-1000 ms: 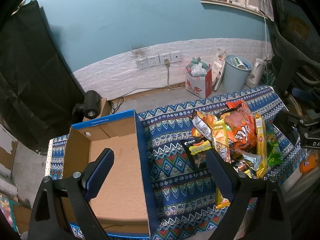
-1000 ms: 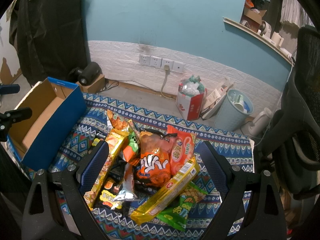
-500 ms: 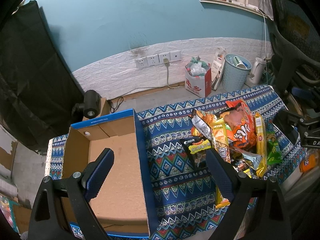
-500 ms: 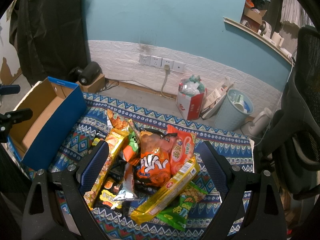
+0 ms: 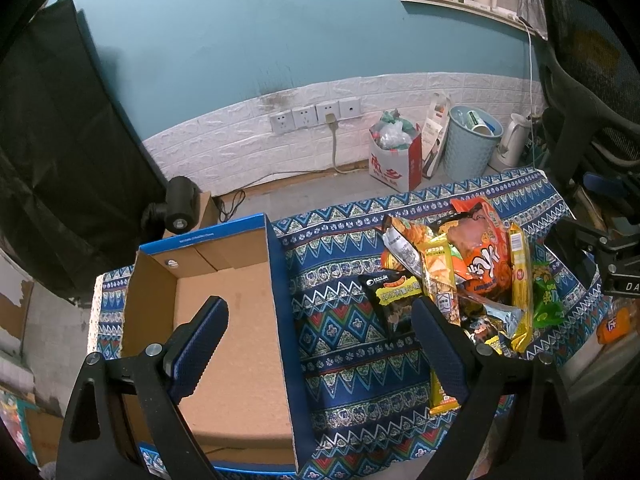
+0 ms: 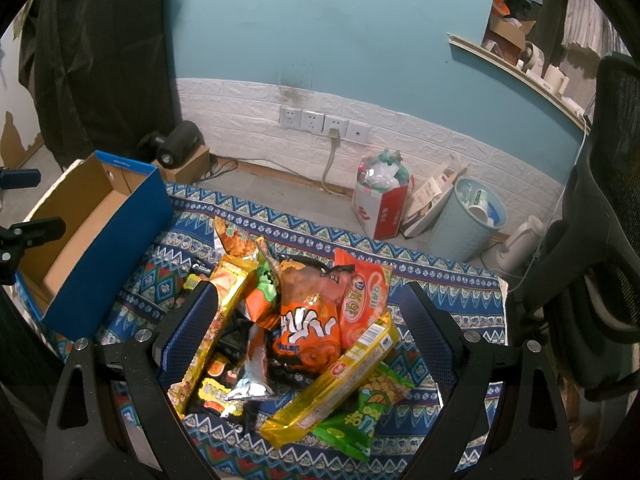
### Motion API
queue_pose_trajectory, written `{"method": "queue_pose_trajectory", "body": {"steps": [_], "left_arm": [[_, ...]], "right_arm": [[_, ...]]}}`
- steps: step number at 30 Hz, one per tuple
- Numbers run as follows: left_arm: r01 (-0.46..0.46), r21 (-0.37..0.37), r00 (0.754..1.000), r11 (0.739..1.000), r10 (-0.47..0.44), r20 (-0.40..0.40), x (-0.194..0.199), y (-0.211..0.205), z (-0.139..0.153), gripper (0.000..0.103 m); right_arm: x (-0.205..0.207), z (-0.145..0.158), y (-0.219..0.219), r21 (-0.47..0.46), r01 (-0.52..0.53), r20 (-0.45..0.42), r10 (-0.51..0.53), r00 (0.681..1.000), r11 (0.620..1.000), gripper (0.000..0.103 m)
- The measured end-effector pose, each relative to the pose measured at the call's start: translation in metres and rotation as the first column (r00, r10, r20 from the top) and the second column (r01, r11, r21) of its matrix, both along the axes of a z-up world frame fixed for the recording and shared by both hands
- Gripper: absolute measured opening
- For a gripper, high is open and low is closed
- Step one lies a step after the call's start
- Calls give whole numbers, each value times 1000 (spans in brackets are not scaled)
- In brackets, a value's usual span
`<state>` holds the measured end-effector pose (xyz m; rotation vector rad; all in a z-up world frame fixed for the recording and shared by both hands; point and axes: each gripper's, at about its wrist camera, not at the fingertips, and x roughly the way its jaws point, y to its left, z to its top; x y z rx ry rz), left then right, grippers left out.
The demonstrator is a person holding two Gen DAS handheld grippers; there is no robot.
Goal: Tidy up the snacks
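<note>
1. Left claw (image 5: 320, 316): fingers spread wide, nothing between the pads. It hangs above the worktop, one finger (image 5: 200, 344) over the box floor, the other over the near edge of the snack pile.
2. Right claw (image 6: 308, 312): fingers spread wide, gripping nothing. It hangs directly over the snack pile, with packets visible in the gap between the fingers.
3. Box (image 5: 276, 300): open-topped cardboard, blue outside, brown inside. It sits on the left part of the patterned cloth (image 5: 340, 344) covering the worktop. No snacks are visible inside it.
4. Snack pile (image 6: 304, 320): heaped on the cloth to the right of the box, apart from it, with a strip of bare cloth between.
5. Pile contents, as far as readable:
   - orange bag (image 6: 308, 328) with white lettering, near the top centre;
   - red-orange bag (image 6: 364, 304) leaning against its right side;
   - long yellow packet (image 6: 340, 376) lying diagonally across the near right;
   - green bag (image 6: 360, 416) partly under that yellow packet, at the near edge;
   - second long yellow packet (image 6: 224, 304) along the left side;
   - silver-ended packet (image 6: 252, 380) in the near centre;
   - black packet (image 5: 394, 300) with a yellow label, on the side nearest the box.
6. Surroundings: a teal wall with white brick-pattern panelling and a row of wall sockets (image 6: 324, 122); on the floor beyond the worktop, a red and white paper bag (image 6: 380, 204) of rubbish and a pale blue bin (image 6: 464, 220) beside it; a black mesh chair (image 6: 600, 240) on the right.
</note>
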<state>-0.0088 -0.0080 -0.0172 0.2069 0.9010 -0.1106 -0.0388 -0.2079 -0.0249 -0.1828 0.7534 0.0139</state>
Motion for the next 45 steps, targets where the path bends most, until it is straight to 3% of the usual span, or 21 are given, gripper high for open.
{"method": "queue_pose_trajectory", "body": {"steps": [27, 37, 45], "left_arm": [[18, 9, 999, 1000, -18, -41, 13, -9, -4, 94], [14, 11, 988, 1000, -12, -156, 31, -27, -38, 94], [21, 26, 972, 999, -14, -237, 43, -50, -68, 94]], "right_arm": [[-4, -3, -10, -10, 16, -18, -16, 1000, 1000, 91], [2, -25, -43, -45, 120, -96, -124, 988, 992, 90], [4, -60, -89, -50, 240, -201, -245, 948, 969, 90]]}}
